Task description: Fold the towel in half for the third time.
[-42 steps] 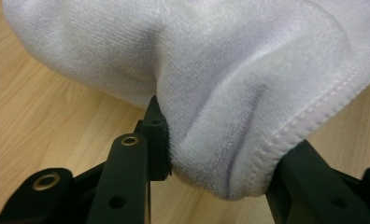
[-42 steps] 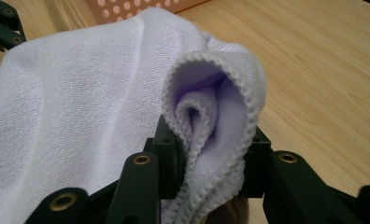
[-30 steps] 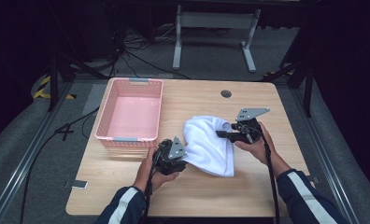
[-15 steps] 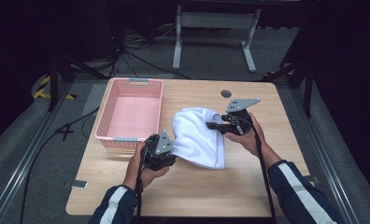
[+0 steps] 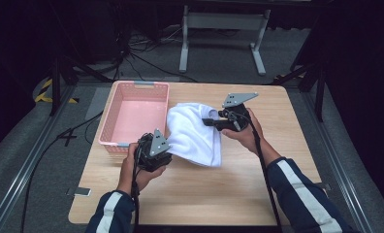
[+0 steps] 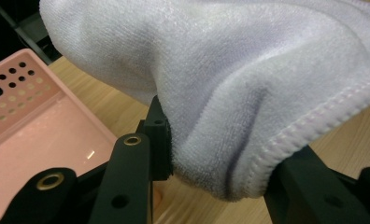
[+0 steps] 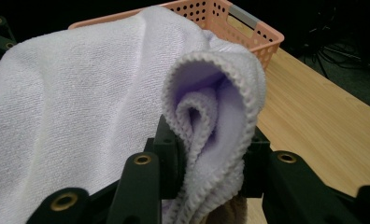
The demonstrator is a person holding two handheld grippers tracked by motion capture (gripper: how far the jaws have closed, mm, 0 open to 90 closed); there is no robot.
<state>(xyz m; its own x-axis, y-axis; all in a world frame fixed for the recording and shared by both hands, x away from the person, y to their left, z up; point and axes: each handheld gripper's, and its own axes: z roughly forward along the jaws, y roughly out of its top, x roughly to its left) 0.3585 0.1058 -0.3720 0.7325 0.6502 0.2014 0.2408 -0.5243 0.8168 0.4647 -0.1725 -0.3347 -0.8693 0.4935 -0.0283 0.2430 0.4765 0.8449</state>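
Item 1, my left tongs (image 5: 167, 156): jaws pinching a bunched hem of the white towel (image 5: 195, 133); in the left gripper view the cloth (image 6: 248, 93) fills the gap between both pads, stitched edge hanging out below. Position: near edge of the table, just beside the basket's near right corner.

Item 2, my right tongs (image 5: 208, 122): jaws pinching a rolled fold of the same towel at its far right side; in the right gripper view the doubled hem (image 7: 211, 126) is pressed between the pads.

Item 3, white towel: slung between the two tongs, its middle sagging toward the wooden table (image 5: 287, 160); whether the lower edge touches the wood I cannot tell. Its left border lies just beside the basket's right rim.

Item 4, pink basket (image 5: 132, 92): perforated walls, standing at the table's far left; its left rim runs near the table's left edge.

Item 5, open room: bare wood right of my right hand (image 5: 246, 133) out to the right edge, and a broad bare strip along the near edge between my two forearms. Far right corner also bare.
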